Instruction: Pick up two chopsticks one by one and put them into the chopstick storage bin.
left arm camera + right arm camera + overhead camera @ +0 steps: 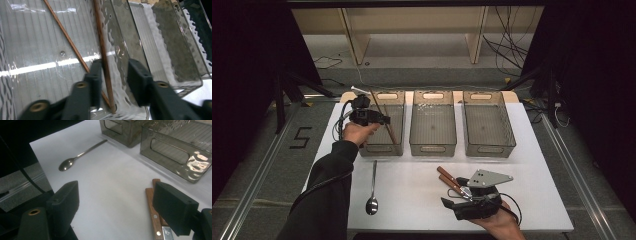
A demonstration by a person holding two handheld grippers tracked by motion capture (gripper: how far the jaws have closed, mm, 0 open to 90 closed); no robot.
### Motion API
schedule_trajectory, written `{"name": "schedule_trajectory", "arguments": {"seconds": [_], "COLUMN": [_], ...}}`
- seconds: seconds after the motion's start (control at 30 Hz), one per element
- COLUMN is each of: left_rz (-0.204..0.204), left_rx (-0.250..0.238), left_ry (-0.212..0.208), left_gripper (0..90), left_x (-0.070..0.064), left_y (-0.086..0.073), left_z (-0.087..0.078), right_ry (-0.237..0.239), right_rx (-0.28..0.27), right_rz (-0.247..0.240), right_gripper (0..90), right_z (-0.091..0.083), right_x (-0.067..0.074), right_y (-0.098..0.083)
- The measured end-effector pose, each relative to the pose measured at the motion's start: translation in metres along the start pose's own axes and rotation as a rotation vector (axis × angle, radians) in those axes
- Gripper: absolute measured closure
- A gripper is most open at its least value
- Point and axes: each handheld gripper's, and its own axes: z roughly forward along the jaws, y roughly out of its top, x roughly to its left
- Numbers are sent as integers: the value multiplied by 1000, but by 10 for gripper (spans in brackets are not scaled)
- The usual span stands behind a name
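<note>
- Fingers of the left gripper stand apart over the left bin, with one chopstick running up between them; it lies close against one finger, but the pads do not press on it.
- Second chopstick lies on the ribbed floor of that bin, slanting away toward 11 o'clock in the left gripper view; both sticks meet near the bin's near corner.
- Seen from the high view, the left gripper hangs at the bin's 9 o'clock side, and the chopsticks lean from the bin's front toward its far rim at 11 o'clock.
- Fingers of the right gripper are spread wide with bare desk between them, holding nothing.
- Wooden-handled knives lie just beside the right-hand finger, at about 3 o'clock in the right gripper view.
- Spoon rests on the desk at 9 o'clock from the right gripper, bowl toward the person.
- Middle bin and right bin stand beyond, at 12 o'clock.
</note>
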Motion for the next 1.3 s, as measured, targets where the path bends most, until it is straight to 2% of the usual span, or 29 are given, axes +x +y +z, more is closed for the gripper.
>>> {"name": "schedule_trajectory", "arguments": {"seconds": [0.1, 0.17, 0.23, 0.27, 0.33, 0.47, 0.5, 0.53, 0.57, 0.7, 0.73, 0.77, 0.83, 0.87, 0.93, 0.97, 1.07, 1.3], "left_rz": [19, 22, 25, 22, 27, 38, 45, 45, 59, 85, 85, 99, 103, 103, 134, 144, 170, 222], "left_rx": [6, 3, 1, 0, 2, -22, -38, -38, -56, -92, -92, -111, -129, -129, -144, -153, -162, -151], "left_ry": [27, 40, 47, 46, 48, 33, 18, 18, 5, -10, -10, -20, -43, -43, -34, -45, -77, -91], "left_gripper": [449, 381, 361, 316, 284, 241, 241, 236, 225, 226, 230, 238, 259, 270, 273, 274, 294, 442], "left_x": [-4, -7, -8, -9, -10, -13, -15, -15, -18, -21, -21, -21, -21, -21, -20, -20, -17, -7], "left_y": [1, 3, 3, 4, 4, 1, -1, -1, -4, -15, -15, -23, -33, -33, -50, -55, -72, -105], "left_z": [0, -2, -3, -4, -6, -16, -23, -23, -33, -53, -53, -63, -71, -71, -79, -82, -86, -78], "right_ry": [0, 1, 2, 2, 3, 3, 3, 3, 2, -1, -1, -2, -1, -1, -3, -3, -5, 2], "right_rx": [-1, 0, 1, 1, 0, 1, 2, 2, 3, 1, 2, 3, 2, 1, -1, -4, -7, -13], "right_rz": [2, 3, -1, -3, -4, -3, -3, -2, -2, -6, -4, -4, -4, -3, -6, -6, -4, 14], "right_gripper": [226, 226, 226, 227, 227, 228, 228, 228, 228, 229, 229, 229, 229, 229, 229, 229, 229, 222], "right_z": [0, 0, 0, 0, 0, -1, -1, 0, 0, -1, -1, -1, -1, -1, -2, -2, -2, -1], "right_x": [0, 0, 0, 0, 0, 0, 0, 0, 0, 0, 1, 1, 1, 1, 1, 1, 1, 2], "right_y": [0, 0, 0, 0, 0, 0, 0, 0, 0, 0, 0, 0, 0, 0, 0, 0, -1, -5]}}
